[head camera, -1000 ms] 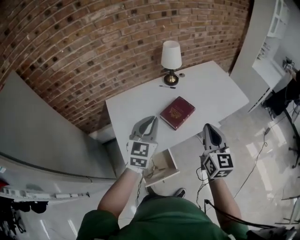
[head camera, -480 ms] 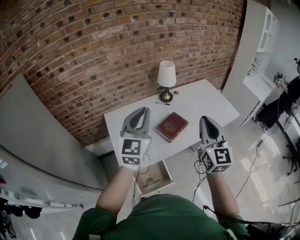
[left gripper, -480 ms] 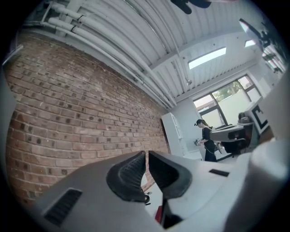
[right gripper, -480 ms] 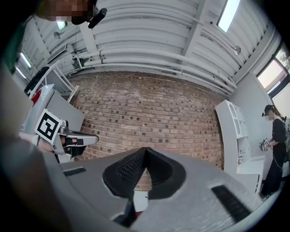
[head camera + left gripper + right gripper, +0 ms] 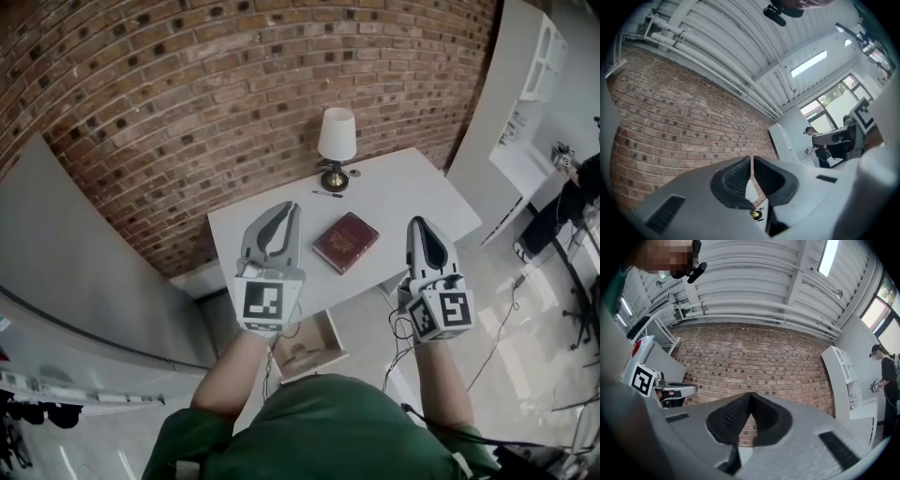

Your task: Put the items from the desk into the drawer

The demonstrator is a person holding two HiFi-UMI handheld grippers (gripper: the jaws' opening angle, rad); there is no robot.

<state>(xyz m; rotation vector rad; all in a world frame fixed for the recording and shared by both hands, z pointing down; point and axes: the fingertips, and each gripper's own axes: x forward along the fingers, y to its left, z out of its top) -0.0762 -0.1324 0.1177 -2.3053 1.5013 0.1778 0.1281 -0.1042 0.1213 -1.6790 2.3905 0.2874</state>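
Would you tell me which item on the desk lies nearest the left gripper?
The red book, lying flat beside the left gripper; the pen and the lamp sit farther back by the brick wall.

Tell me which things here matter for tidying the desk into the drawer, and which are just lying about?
For the job: red book, pen, desk, open drawer, left gripper and right gripper, both shut and empty.

Just there: lamp (probably stays put), brick wall, floor cables, white shelving.
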